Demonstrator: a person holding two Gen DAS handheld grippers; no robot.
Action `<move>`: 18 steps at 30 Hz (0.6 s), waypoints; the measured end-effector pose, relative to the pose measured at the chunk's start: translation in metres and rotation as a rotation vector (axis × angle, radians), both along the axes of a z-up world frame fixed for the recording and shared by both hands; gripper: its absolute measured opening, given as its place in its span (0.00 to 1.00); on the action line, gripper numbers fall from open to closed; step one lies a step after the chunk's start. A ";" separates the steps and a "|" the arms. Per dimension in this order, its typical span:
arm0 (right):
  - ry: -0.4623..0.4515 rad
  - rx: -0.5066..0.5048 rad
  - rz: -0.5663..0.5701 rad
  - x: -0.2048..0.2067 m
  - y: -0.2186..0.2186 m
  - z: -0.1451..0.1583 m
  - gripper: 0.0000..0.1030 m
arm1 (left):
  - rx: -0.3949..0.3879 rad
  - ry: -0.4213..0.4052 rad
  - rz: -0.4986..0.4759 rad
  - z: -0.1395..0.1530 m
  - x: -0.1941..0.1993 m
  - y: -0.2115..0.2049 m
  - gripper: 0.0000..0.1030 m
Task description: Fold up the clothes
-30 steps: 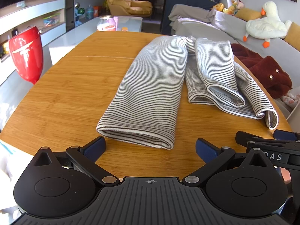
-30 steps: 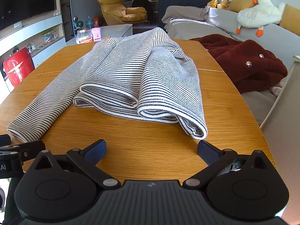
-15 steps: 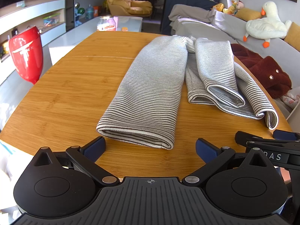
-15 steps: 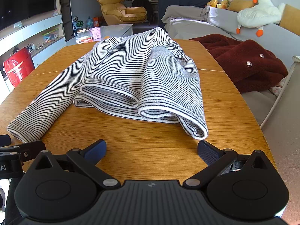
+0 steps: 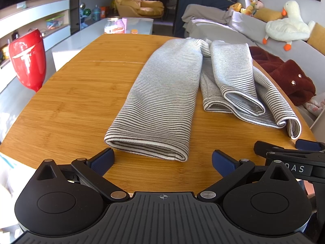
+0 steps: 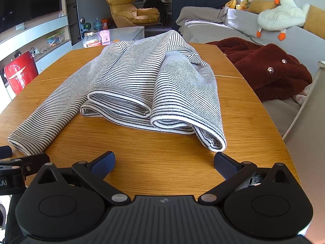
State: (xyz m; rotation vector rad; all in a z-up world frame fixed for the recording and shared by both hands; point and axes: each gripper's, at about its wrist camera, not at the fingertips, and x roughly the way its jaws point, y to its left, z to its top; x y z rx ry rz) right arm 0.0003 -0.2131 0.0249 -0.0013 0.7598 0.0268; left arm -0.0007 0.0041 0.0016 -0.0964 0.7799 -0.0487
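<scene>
Stillness marks this moment: set against the views from a second ago, nothing has shifted, neither cloth nor tools. The striped garment lies on the wooden table, half folded, with one long flat panel running from 12 o'clock down toward the left gripper and a bunched, doubled part at 2 o'clock in the left wrist view. The left gripper hovers just short of the panel's near hem, its blue pads spread wide and empty. The right gripper is likewise released and holds nothing; in its own view the rolled corner of the garment sits at 1 o'clock, just beside its right pad, though whether they touch I cannot tell. Each tool shows at the edge of the other's view, so the two hang side by side along the near rim of the table.

No change likely means a pause before the next grasp, not progress. My judgement is that the fold is partway done: the flat panel looks ready to be carried over, while the bunched side probably needs smoothing first, or the bundle will end up lumpy. A dark red fleece lies off the table at 2 o'clock, untouched
</scene>
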 end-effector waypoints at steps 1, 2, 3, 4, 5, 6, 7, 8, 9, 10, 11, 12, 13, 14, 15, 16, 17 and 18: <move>-0.001 0.000 0.000 0.000 0.000 0.000 1.00 | 0.000 0.000 0.001 0.000 0.000 0.000 1.00; -0.002 0.000 -0.001 0.000 0.000 0.000 1.00 | 0.001 -0.001 0.000 0.000 0.000 0.000 1.00; -0.004 0.000 -0.001 0.000 0.001 0.000 1.00 | 0.002 -0.001 -0.001 0.000 0.000 -0.001 1.00; -0.005 0.000 -0.001 -0.001 0.001 -0.001 1.00 | 0.006 -0.001 -0.002 0.000 0.000 -0.001 1.00; -0.006 0.000 -0.001 -0.001 0.001 -0.001 1.00 | 0.009 -0.001 -0.003 -0.001 0.000 -0.002 1.00; -0.007 0.000 0.000 -0.001 0.001 -0.001 1.00 | 0.013 0.000 -0.003 -0.001 0.000 -0.003 1.00; -0.008 0.000 0.001 -0.001 0.001 -0.001 1.00 | 0.017 0.001 -0.004 -0.001 0.000 -0.003 1.00; -0.009 0.000 0.002 -0.001 0.001 -0.001 1.00 | 0.021 0.002 -0.004 -0.001 0.000 -0.004 1.00; -0.010 0.000 0.004 -0.001 0.001 -0.001 1.00 | 0.025 0.003 -0.004 -0.001 0.000 -0.005 1.00; -0.010 0.000 0.006 -0.001 0.001 -0.001 1.00 | 0.029 0.004 -0.004 -0.002 0.000 -0.005 1.00; -0.009 0.000 0.007 -0.001 0.001 -0.001 1.00 | 0.033 0.005 -0.004 -0.002 0.001 -0.006 1.00; -0.008 0.000 0.007 -0.001 0.001 -0.001 1.00 | 0.036 0.007 -0.005 -0.002 0.001 -0.006 1.00; -0.007 0.001 0.007 -0.001 0.001 -0.001 1.00 | 0.039 0.007 -0.005 -0.002 0.001 -0.007 1.00; -0.006 0.002 0.007 -0.001 0.001 -0.001 1.00 | 0.042 0.008 -0.005 -0.002 0.000 -0.007 1.00; -0.005 0.003 0.007 0.000 0.000 0.000 1.00 | 0.045 0.008 -0.005 -0.002 0.000 -0.007 1.00; -0.004 0.004 0.007 0.000 0.000 0.000 1.00 | 0.048 0.008 -0.006 -0.003 0.000 -0.007 1.00; -0.003 0.005 0.007 0.000 0.000 0.000 1.00 | 0.051 0.008 -0.005 -0.003 0.000 -0.008 1.00; -0.002 0.005 0.007 0.000 0.000 0.000 1.00 | 0.053 0.009 -0.005 -0.003 0.000 -0.008 1.00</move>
